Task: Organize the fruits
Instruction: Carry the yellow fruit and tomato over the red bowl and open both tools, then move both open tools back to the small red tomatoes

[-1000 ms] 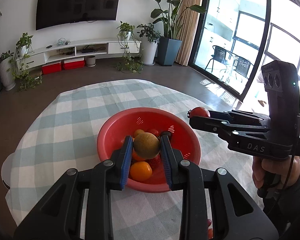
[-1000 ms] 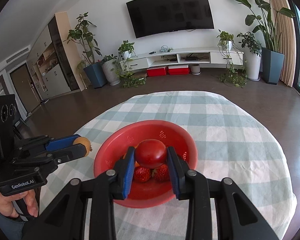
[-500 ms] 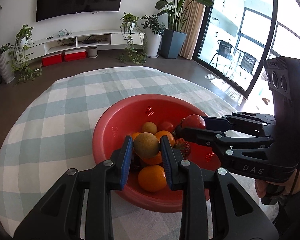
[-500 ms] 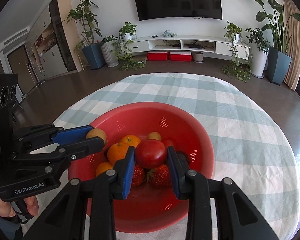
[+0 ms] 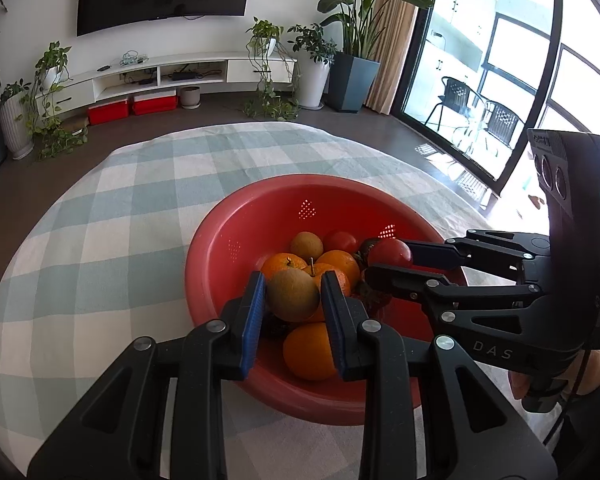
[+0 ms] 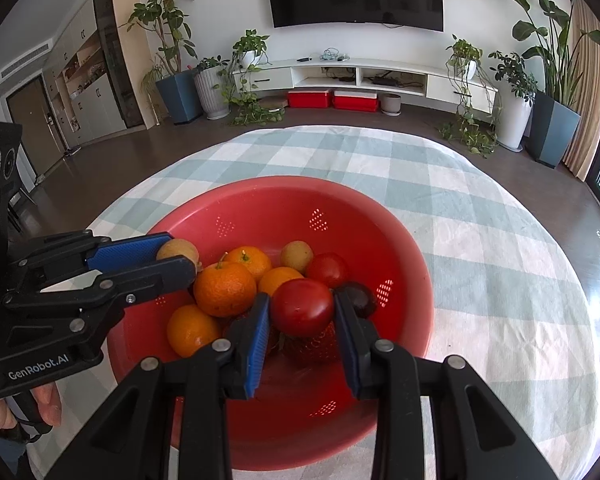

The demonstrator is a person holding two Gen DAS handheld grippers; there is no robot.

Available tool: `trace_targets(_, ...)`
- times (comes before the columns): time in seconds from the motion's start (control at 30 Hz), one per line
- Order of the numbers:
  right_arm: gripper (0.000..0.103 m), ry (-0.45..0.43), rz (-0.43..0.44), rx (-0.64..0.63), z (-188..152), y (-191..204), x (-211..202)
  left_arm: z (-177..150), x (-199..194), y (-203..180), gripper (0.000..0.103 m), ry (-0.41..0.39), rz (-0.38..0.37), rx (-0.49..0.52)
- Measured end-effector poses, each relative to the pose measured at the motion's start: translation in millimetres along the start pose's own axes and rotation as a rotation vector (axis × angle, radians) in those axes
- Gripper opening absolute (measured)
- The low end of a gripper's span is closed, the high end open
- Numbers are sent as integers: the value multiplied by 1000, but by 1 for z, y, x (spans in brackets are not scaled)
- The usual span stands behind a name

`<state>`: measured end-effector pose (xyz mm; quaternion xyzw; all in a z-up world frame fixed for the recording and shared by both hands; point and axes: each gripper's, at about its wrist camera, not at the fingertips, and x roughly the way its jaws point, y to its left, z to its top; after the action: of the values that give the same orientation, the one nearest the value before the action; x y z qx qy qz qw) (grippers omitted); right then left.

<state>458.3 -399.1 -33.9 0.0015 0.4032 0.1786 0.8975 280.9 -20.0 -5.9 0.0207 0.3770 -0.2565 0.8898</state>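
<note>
Red colander [image 6: 284, 200] on checked tablecloth [image 6: 480, 240], two fruit-laden grippers above it.

Left gripper [image 5: 293, 300]: pads clenched on a brown-green round fruit [image 5: 293, 295], over the colander's near-left side. Right gripper [image 6: 302, 312]: pads clamped on a red tomato [image 6: 302, 307], over the colander's near-right part. Inside the colander: oranges [image 6: 224, 290], a second tomato [image 6: 327, 270], a small tan fruit [image 6: 297, 256], strawberries [image 6: 312, 346], one dark fruit [image 6: 358, 298].

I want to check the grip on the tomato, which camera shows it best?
The right wrist view: the tomato sits centred between the right gripper's pads, unobstructed. The left wrist view shows it only from the side, small and partly hidden by the fingers.
</note>
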Motion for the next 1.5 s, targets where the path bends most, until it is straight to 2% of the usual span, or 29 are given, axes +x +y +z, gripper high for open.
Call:
trace_targets(0.07,40,-8,2,2,0,0,-2,-2,0,1,27,3,3,-3)
trace_targets(0.13,53,-22,-6,6,1,-1,-5,-2,-2,0,27,-1,3,-3)
trace_targets(0.2,55,-30,-8,11,1,-2,-8,-2,-5,1,28,-9,5,-3)
trace_targets(0.27,55,-35,-8,20,0,-4,-11,-1,-9,1,34,-20,8,-4)
trace_targets(0.33,55,-44,-6,32,0,-6,-17,-1,-16,1,53,-41,12,-7)
trace_targets(0.47,58,-105,12,78,-2,-16,-41,-1,-35,0,61,-81,13,-14)
trace_targets(0.53,64,-142,24,119,-5,-23,-56,-4,-46,-1,70,-99,12,-22)
trace_targets(0.67,69,-197,49,229,-20,-42,-86,-20,-69,-10,81,-119,-6,-7)
trace_targets(0.73,74,-215,63,287,-34,-49,-98,-35,-75,-18,92,-102,-16,-9)
trace_targets(0.8,75,-217,79,340,-50,-53,-106,-56,-77,-31,93,-67,-41,-2)
trace_targets(0.9,75,-190,93,386,-72,-51,-112,-89,-76,-60,93,5,-86,62)
trace_targets(1.07,75,-162,106,387,-98,-38,-118,-141,-74,-120,93,119,-122,269)
trace_targets(1.2,75,-161,106,364,-104,-31,-119,-167,-79,-155,93,132,-128,395)
trace_targets(1.27,75,-161,103,353,-105,-30,-119,-171,-80,-159,91,129,-139,385)
trace_targets(1.33,75,-160,98,344,-104,-29,-117,-173,-80,-156,78,134,-145,361)
trace_targets(1.5,75,-157,95,335,-106,-28,-116,-163,-76,-138,63,136,-158,289)
